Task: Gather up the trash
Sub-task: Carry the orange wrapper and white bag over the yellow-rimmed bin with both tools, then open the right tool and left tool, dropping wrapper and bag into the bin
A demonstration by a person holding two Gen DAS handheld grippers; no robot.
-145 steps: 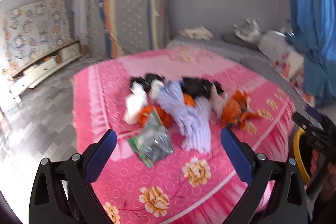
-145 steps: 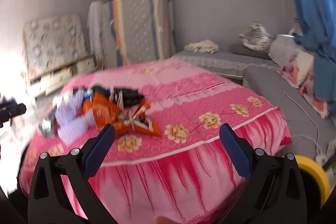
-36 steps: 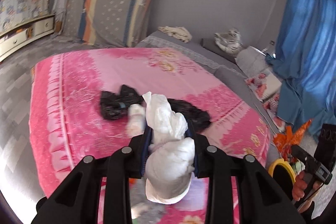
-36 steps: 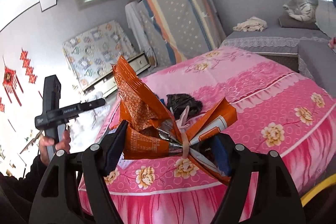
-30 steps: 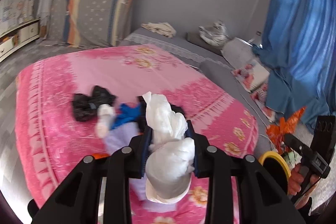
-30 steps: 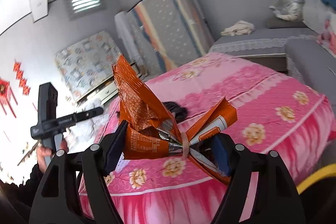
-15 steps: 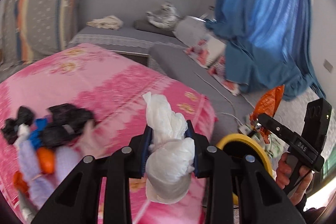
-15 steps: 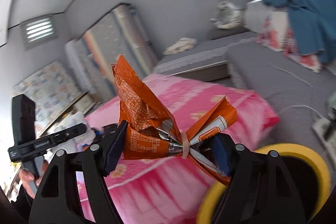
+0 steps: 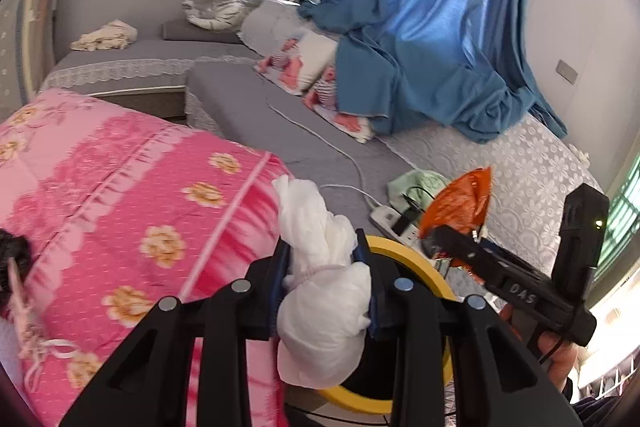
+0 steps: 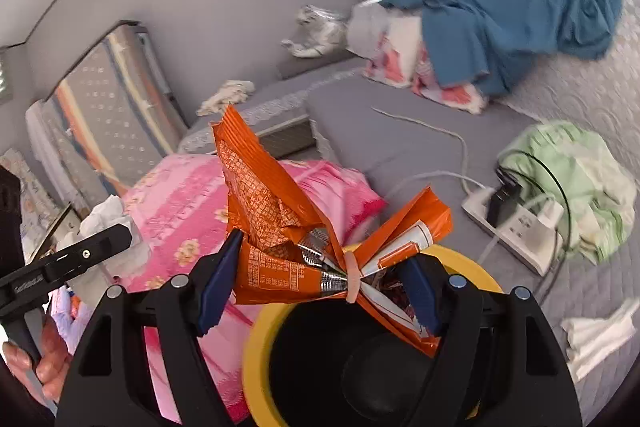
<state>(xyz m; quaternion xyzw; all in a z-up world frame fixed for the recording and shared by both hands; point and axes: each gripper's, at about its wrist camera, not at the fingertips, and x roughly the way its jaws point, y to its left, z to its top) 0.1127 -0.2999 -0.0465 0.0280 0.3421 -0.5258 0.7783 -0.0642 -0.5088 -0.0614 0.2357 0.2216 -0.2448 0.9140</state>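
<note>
Orange wrapper bundle [image 10: 316,243] sits clamped in the right claw [image 10: 320,287] above the yellow-rimmed bin [image 10: 256,355], while the left claw [image 9: 324,291] grips a white wad [image 9: 320,307].

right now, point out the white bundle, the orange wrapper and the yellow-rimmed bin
white bundle [image 9: 324,323]: left wrist view, on its bulging lower part.
orange wrapper [image 10: 264,195]: right wrist view, on the tall crumpled flap.
yellow-rimmed bin [image 10: 256,339]: right wrist view, on the left of its yellow rim.
</note>
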